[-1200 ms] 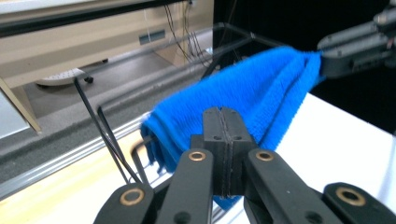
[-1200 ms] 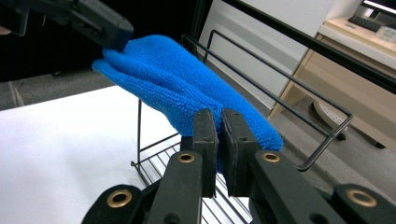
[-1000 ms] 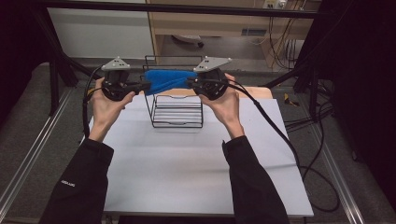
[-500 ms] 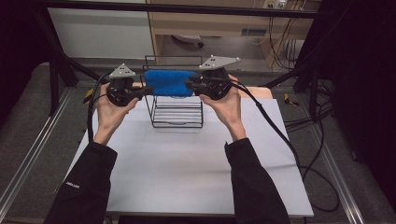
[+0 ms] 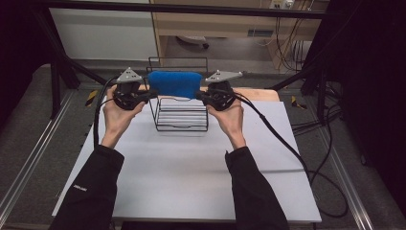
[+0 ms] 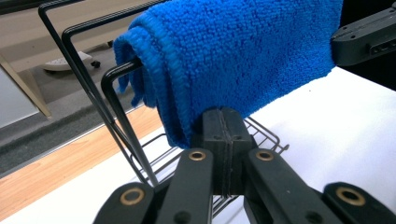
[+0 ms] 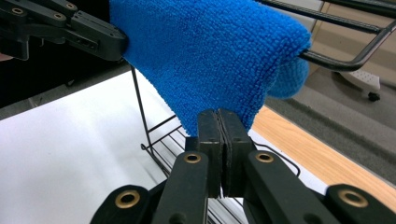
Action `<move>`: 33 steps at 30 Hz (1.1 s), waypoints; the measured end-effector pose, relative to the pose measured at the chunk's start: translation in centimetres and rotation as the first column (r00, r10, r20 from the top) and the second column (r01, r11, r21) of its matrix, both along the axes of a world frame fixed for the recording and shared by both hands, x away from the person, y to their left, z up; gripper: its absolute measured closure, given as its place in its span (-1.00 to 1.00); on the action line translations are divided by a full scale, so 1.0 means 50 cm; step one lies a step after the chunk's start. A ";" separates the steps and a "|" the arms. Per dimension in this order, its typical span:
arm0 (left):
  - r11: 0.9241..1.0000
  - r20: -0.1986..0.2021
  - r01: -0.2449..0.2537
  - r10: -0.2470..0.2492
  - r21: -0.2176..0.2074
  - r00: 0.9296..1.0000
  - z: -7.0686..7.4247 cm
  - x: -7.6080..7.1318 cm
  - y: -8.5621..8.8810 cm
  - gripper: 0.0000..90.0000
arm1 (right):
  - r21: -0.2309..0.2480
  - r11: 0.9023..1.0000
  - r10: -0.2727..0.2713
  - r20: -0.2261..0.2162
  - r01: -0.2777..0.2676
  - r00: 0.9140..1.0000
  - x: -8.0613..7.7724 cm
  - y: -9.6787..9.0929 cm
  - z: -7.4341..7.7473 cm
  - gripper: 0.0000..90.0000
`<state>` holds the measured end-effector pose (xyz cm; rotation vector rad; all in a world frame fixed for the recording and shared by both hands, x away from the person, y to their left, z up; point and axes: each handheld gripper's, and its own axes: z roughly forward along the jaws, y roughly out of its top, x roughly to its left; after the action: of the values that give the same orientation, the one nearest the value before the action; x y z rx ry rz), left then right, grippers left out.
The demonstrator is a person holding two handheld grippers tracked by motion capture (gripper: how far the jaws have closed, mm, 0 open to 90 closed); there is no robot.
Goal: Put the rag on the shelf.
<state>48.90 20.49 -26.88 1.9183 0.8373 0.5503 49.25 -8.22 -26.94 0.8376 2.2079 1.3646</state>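
Each hand-held gripper, left (image 5: 152,93) and right (image 5: 200,95), pinches an end of the blue microfibre cloth (image 5: 174,83) draped over the wire rack's (image 5: 182,115) near top bar; next, likely, both let go.

A white table (image 5: 191,177) filled the lower middle of the frame; a black wire rack (image 5: 182,117) stood at its far edge.

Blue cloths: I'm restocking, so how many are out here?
1: a blue cloth draped over the top bar of the wire rack on the table.
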 end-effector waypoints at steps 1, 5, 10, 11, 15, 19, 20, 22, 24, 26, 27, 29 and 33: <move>1.000 0.001 0.000 0.000 0.000 1.000 0.000 0.000 0.000 1.00 | -0.001 1.000 0.001 0.005 -0.001 1.000 -0.001 0.000 0.000 0.97; 1.000 -0.004 0.005 -0.005 -0.004 1.000 0.000 -0.002 0.002 0.99 | 0.019 1.000 0.012 0.019 -0.012 1.000 -0.005 -0.003 0.007 0.92; 1.000 -0.006 0.015 -0.015 -0.005 1.000 0.000 -0.018 0.013 0.87 | 0.037 0.999 0.018 0.045 -0.020 0.999 -0.022 -0.012 0.019 0.72; 1.000 -0.010 0.017 -0.017 -0.003 1.000 0.000 -0.022 0.017 0.83 | 0.041 0.999 0.019 0.046 -0.021 0.999 -0.027 -0.015 0.022 0.66; 1.000 -0.011 0.014 -0.014 0.000 1.000 -0.001 -0.037 0.033 0.60 | 0.051 0.999 0.011 0.048 -0.013 0.999 -0.045 -0.029 0.035 0.39; 1.000 -0.025 0.010 -0.010 0.024 1.000 -0.009 -0.057 0.045 0.31 | 0.050 0.999 0.000 0.051 -0.002 0.999 -0.065 -0.046 0.050 0.10; 1.000 -0.034 0.012 -0.011 0.027 0.999 -0.013 -0.062 0.048 0.25 | 0.056 0.998 -0.002 0.049 0.000 0.999 -0.070 -0.051 0.053 0.03; 1.000 -0.040 0.007 -0.006 0.027 0.999 -0.020 -0.069 0.053 0.13 | 0.051 0.999 -0.010 0.042 0.008 0.999 -0.079 -0.057 0.058 -0.17; 0.999 -0.048 0.007 -0.005 0.037 0.999 -0.033 -0.078 0.060 -0.02 | 0.030 0.999 -0.020 0.047 0.019 0.999 -0.088 -0.063 0.060 -0.32; 0.999 -0.055 0.009 -0.006 0.044 0.998 -0.046 -0.086 0.066 -0.15 | 0.032 0.999 -0.029 0.050 0.028 0.998 -0.097 -0.073 0.058 -0.45; 0.999 -0.055 0.006 -0.003 0.052 0.998 -0.052 -0.091 0.069 -0.20 | 0.040 0.999 -0.035 0.042 0.033 0.999 -0.100 -0.079 0.056 -0.51; 0.999 -0.059 0.003 0.001 0.054 0.998 -0.066 -0.100 0.075 -0.35 | 0.051 0.998 -0.045 0.028 0.043 0.999 -0.105 -0.095 0.049 -0.61; 0.998 -0.070 0.003 0.001 0.061 0.998 -0.096 -0.118 0.090 -0.51 | 0.059 0.997 -0.056 -0.005 0.057 0.998 -0.112 -0.123 0.027 -0.79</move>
<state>43.02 24.98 -31.70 2.0035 0.8731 0.5155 43.67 -14.39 -25.59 0.9168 2.1387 1.4089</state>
